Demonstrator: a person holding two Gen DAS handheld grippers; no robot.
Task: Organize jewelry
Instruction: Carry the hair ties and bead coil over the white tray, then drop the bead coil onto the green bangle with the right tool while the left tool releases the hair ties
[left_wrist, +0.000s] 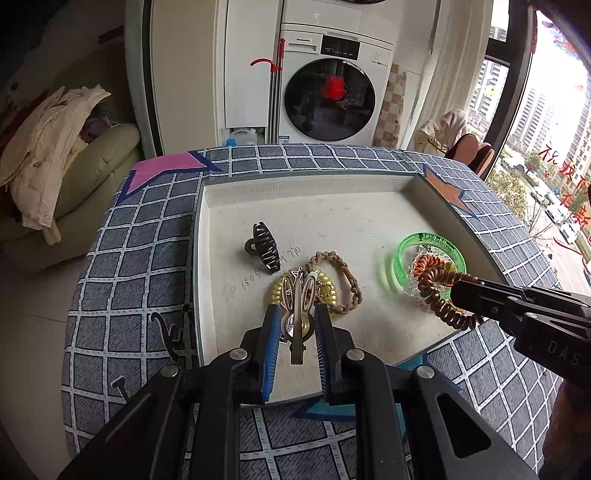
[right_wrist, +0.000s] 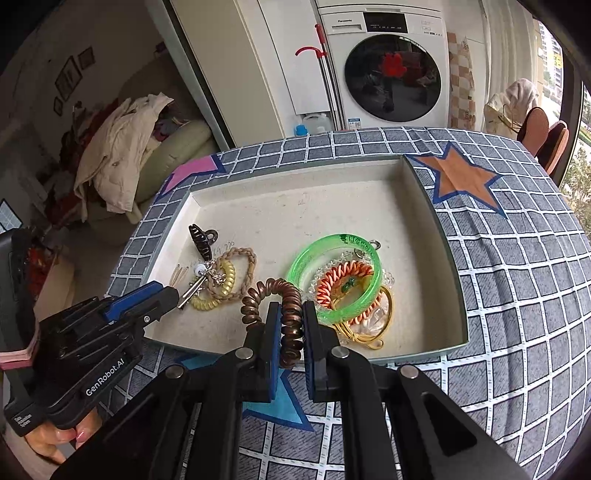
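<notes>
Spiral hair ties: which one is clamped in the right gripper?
The brown spiral hair tie, between the right gripper's pads; the yellow one and the orange one lie in the tray.

1. The translucent green plastic bangle (left_wrist: 430, 258) right of the left jaws is smeared by motion blur.
2. Faint handwritten digits (left_wrist: 271, 267) on the white tray floor beyond those jaws are partly covered by jewelry.

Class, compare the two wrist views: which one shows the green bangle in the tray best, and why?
The right wrist view. There the green bangle is sharp and close, lying over an orange coil hair tie in the tray. In the left wrist view the bangle is smaller, blurred, and partly hidden by the right gripper.
</notes>
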